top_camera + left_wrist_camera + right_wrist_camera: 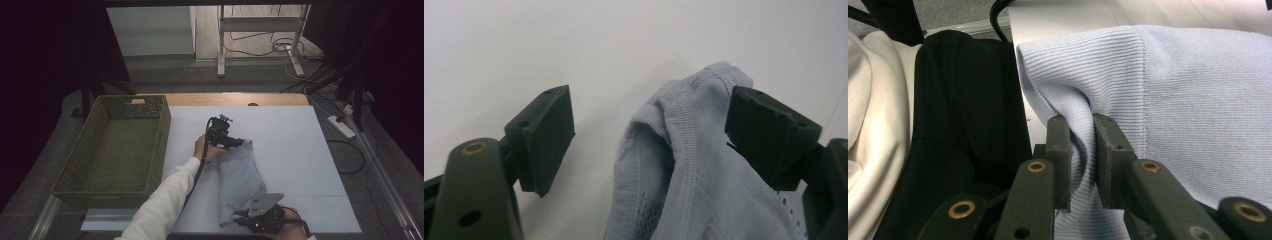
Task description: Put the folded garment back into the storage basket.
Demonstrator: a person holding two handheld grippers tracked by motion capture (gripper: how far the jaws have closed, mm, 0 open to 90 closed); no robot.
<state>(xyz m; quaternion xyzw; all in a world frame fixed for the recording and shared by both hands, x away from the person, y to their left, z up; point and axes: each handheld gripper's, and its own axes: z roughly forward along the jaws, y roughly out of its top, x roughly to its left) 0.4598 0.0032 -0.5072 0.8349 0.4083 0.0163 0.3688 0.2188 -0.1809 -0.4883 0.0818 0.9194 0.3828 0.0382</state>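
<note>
A pale blue knit garment (240,175) lies crumpled on the white table (295,150), running from mid-table toward the front edge. My left gripper (241,142) is at its far end. In the left gripper view the jaws stand wide open (656,130), with a bunched fold of the garment (704,190) lying loose between them, close against the right pad (759,125). My right gripper (239,216) is at the front edge, shut (1081,145) on the garment's ribbed hem (1083,75), which is pinched between both pads.
A green woven basket (161,142) stands on the left part of the table, with nothing seen inside. A wooden strip (235,99) runs along the table's far edge. Cables and a power strip (341,126) lie on the floor to the right. The person's black clothing (963,125) is left of the hem.
</note>
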